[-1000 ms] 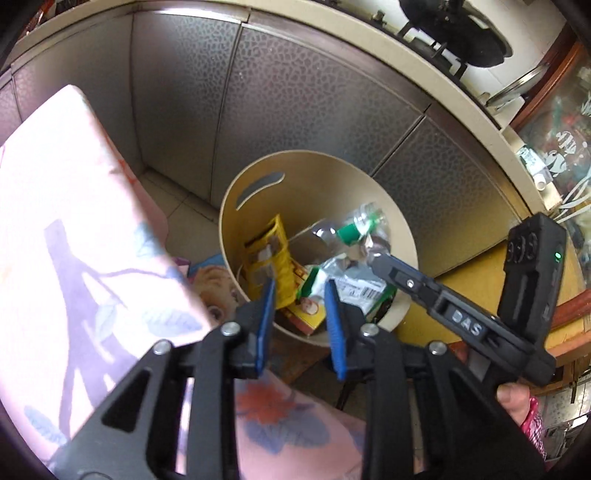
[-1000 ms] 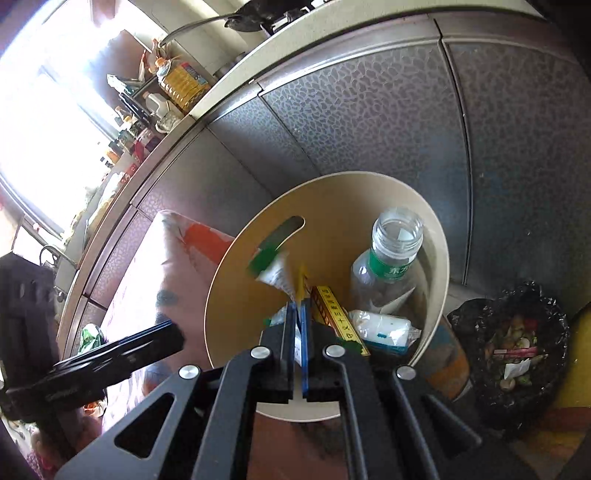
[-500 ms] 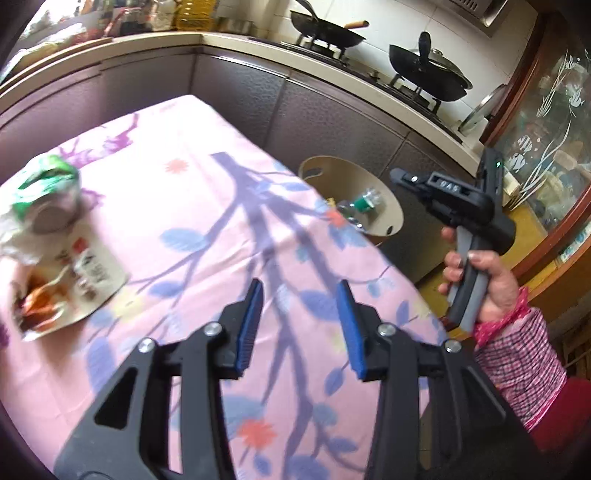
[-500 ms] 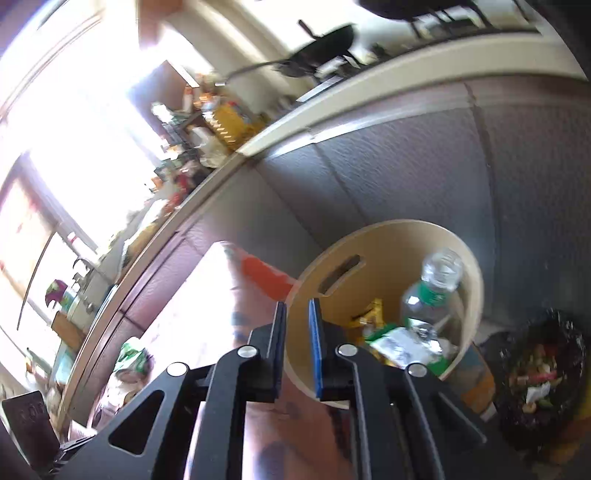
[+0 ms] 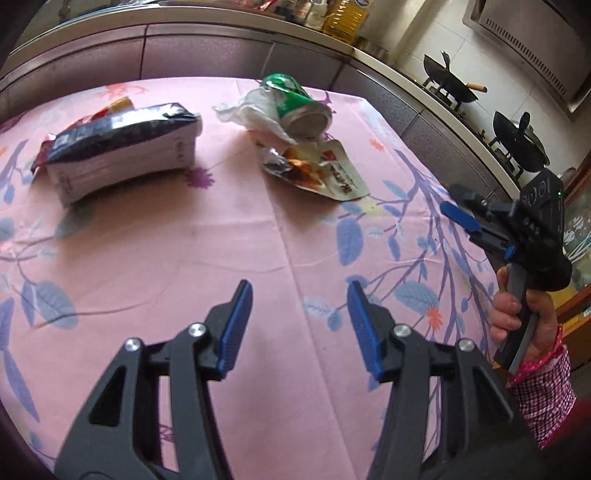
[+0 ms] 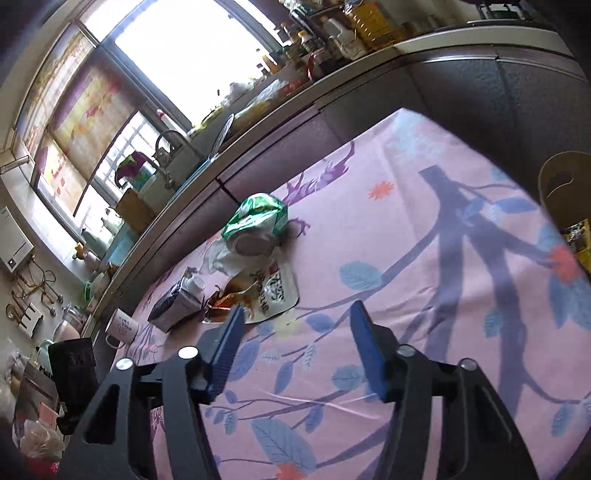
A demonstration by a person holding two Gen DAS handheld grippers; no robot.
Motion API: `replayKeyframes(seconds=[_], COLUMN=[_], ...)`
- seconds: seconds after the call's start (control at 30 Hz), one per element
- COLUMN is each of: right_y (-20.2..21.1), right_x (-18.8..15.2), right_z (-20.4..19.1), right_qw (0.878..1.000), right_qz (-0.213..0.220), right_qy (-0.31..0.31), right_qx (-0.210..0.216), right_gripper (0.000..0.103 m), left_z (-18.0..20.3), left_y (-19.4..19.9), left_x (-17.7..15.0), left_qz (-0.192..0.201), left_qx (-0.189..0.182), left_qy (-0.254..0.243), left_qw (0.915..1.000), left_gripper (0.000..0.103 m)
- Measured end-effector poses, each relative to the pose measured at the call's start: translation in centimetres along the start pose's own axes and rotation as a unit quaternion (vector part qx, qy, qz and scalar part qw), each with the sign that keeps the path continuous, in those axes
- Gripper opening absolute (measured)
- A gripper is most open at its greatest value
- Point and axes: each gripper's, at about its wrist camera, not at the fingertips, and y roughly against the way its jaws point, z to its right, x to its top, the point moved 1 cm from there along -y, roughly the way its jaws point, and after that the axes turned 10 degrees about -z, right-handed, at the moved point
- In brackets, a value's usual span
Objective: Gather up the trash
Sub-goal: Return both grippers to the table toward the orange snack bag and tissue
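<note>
Tools: left tool (image 5: 300, 326) and right tool (image 5: 458, 212), both with jaws opening, nothing between them. Surface (image 5: 207, 258): pink floral cloth. Carton (image 5: 122, 146), toward the far left edge: light, stiff; take across its flat sides. Crushed green can (image 5: 295, 107), near the far edge, touching a tissue: light, slippery; grip mid-body. Snack wrapper (image 5: 317, 171), just beside the can: flimsy; pinch an edge.

Pink floral tablecloth (image 5: 207, 236) with blue leaves and purple branches covers the table. Grey textured cabinet fronts (image 5: 207, 55) run behind it under a pale countertop (image 5: 388, 64). Two black woks (image 5: 448, 86) sit on the stove at right. Bottles of yellow cooking oil (image 6: 369, 22) stand on the counter. Bright window (image 6: 192, 48) over a sink tap (image 6: 164, 142). White mug (image 6: 123, 326) near the table's far edge.
</note>
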Motion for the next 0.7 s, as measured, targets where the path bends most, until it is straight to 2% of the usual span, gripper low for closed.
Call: replayKeyframes(seconds=[0.07, 0.1, 0.2, 0.33, 0.47, 0.57, 0.63, 0.7], right_y=[-1.5, -2.1, -3.9, -6.8, -10.5, -11.7, -11.8, -11.5], right_x=[0.2, 0.5, 2.0, 6.2, 8.9, 8.4, 6.6, 4.1], right_z=[-0.2, -0.2, -0.6, -0.5, -0.4, -1.5, -3.4, -6.0], right_qw=[1.0, 0.999, 0.999, 0.999, 0.997, 0.995, 0.989, 0.981], right_qz=[-0.024, -0.032, -0.041, -0.047, -0.078, -0.102, -0.128, -0.16], right_qy=[-0.015, -0.021, -0.017, -0.011, -0.012, -0.002, 0.016, 0.059], right_qx=[0.014, 0.017, 0.01, -0.014, -0.009, 0.021, 0.065, 0.091], right_gripper=[0.03, 0.028, 0.027, 0.027, 0.027, 0.027, 0.027, 0.027], left_z=[-0.6, -1.0, -1.6, -2.4, -2.9, -3.5, -4.0, -4.5], left_y=[0.6, 0.9, 1.2, 0.9, 1.2, 1.6, 1.9, 2.1], left_x=[0.1, 0.1, 0.2, 0.3, 0.4, 0.6, 0.7, 0.9], left_qz=[0.01, 0.015, 0.021, 0.016, 0.02, 0.024, 0.029, 0.033], left_qx=[-0.005, -0.01, -0.02, -0.034, -0.035, -0.03, -0.03, -0.032], left_qy=[0.006, 0.008, 0.012, 0.026, 0.034, 0.041, 0.049, 0.057], left_qw=[0.9999, 0.9998, 0.9995, 0.9989, 0.9986, 0.9984, 0.9979, 0.9973], left_gripper=[0.051, 0.051, 0.051, 0.051, 0.051, 0.051, 0.051, 0.051])
